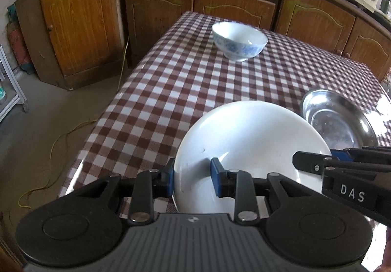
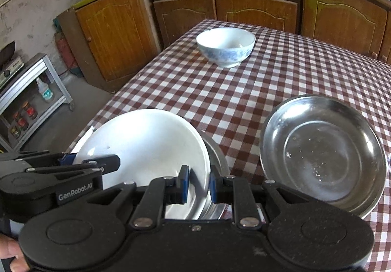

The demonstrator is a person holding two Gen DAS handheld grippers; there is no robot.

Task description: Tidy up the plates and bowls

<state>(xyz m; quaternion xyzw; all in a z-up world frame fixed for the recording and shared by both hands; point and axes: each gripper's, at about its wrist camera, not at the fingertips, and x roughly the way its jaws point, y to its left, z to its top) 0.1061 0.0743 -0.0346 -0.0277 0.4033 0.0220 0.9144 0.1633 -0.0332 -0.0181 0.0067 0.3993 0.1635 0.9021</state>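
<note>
Left gripper [image 1: 193,180] clamped on the left rim of a white plate [image 1: 251,140], blue pads either side of the edge. Right gripper [image 2: 198,184] clamped likewise on the right rim of that white plate [image 2: 146,142], with a steel dish [image 2: 216,157] showing just behind and under it, seemingly caught in the same grip. Plate tilted, held between both grippers above the near edge of the checkered tablecloth [image 2: 244,100]. Just to the right, an empty steel plate [image 2: 322,157] flat on the cloth. Farther back, well apart, a blue-patterned white bowl [image 2: 226,47] upright. Behind the table, wooden cabinets [image 2: 256,5].
</note>
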